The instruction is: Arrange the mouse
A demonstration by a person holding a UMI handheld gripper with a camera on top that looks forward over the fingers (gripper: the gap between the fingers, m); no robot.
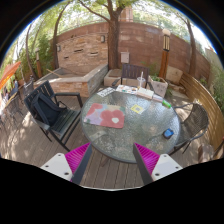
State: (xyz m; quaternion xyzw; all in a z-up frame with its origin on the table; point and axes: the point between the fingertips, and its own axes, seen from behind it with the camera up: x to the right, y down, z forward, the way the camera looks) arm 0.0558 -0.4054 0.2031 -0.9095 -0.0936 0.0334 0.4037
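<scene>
jaws (112, 160) wide open, empty | mouse (168, 133) at worktop (140, 140) near-right rim, well beyond the jaws | risk: long reach, a nudge could push it off the edge

Soft outdoor daylight fills the scene, filtered through tree (112, 12) foliage overhead — dappled patches of sun and shade fall on the brick wall (90, 42) and the wooden deck (25, 125). The round glass table (140, 128) reflects pale sky and leaves, giving a mild sheen but no harsh glare. The wide lens bends everything strongly — deck boards and the fence (205, 100) curve toward the rim. The centre is fairly sharp; detail softens toward the edges, and small items on the table are hard to make out.
</scene>
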